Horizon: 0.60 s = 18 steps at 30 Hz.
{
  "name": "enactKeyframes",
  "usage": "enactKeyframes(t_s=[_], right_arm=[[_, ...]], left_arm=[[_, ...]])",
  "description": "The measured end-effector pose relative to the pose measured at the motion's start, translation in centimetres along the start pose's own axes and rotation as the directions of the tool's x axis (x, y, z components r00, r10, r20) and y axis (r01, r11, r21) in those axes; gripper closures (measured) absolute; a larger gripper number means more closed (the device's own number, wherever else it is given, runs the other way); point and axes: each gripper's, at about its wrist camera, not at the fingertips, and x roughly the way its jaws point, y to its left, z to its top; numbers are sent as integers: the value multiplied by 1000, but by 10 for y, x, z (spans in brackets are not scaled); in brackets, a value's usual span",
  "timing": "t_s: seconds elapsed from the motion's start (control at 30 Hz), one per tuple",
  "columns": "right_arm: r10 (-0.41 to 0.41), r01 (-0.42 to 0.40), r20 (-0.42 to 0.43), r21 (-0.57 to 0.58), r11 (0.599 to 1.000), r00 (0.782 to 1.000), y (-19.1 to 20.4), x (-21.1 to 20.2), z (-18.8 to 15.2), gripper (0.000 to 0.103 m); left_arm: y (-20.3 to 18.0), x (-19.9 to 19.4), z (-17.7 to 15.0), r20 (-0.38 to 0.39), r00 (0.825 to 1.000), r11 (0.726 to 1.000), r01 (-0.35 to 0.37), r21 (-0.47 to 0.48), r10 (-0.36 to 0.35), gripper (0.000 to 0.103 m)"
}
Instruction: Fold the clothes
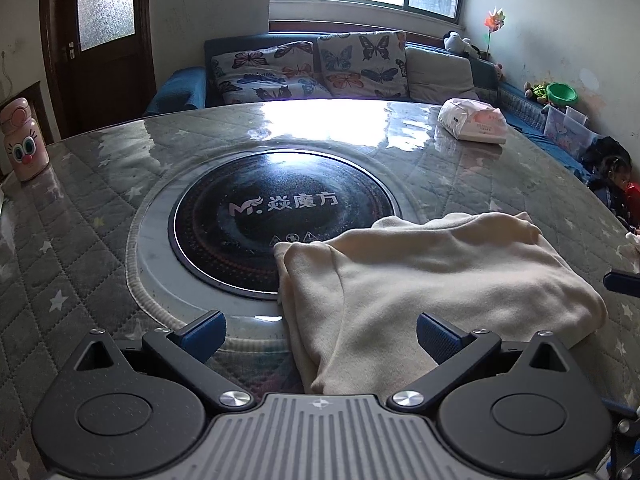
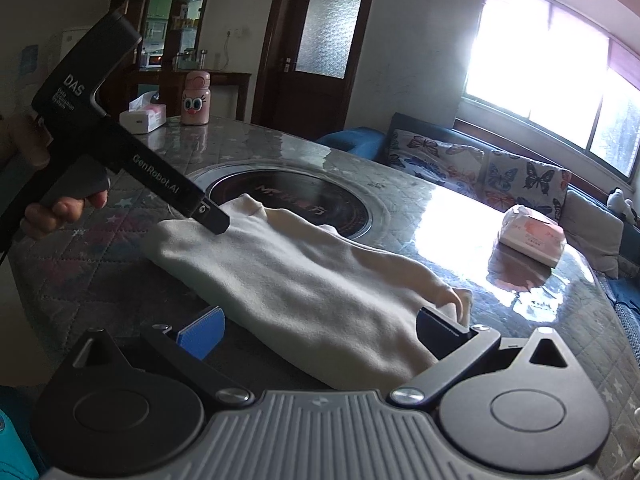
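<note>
A cream garment (image 1: 432, 280) lies folded on the round table, partly over the black cooktop (image 1: 280, 216). My left gripper (image 1: 320, 338) is open, its fingers straddling the garment's near edge just above the cloth. In the right wrist view the same garment (image 2: 304, 288) stretches from left to right. My right gripper (image 2: 320, 330) is open at its near long edge, holding nothing. The left gripper (image 2: 214, 220) also shows there, its tip touching the garment's far left end.
A pink cartoon bottle (image 1: 22, 140) stands at the table's left edge. A tissue pack (image 1: 474, 120) lies at the far right, a second tissue pack (image 2: 144, 114) near the bottle. A sofa with butterfly cushions (image 1: 312, 68) is behind. A child (image 1: 616, 176) sits at the right.
</note>
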Motion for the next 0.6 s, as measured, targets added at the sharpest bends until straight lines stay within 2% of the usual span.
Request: enactKeyframes(t_s=[0.23, 0.53, 0.6], right_arm=[[23, -23, -8, -21, 1000, 1000, 3, 9, 5, 1], [70, -72, -30, -81, 994, 997, 12, 22, 11, 9], [84, -87, -33, -91, 992, 996, 13, 25, 13, 13]], left_arm=[[4, 4, 5, -1, 1000, 1000, 3, -9, -3, 0], [13, 11, 6, -13, 1000, 1000, -3, -24, 3, 0], [15, 12, 6, -15, 1000, 1000, 2, -28, -2, 0]])
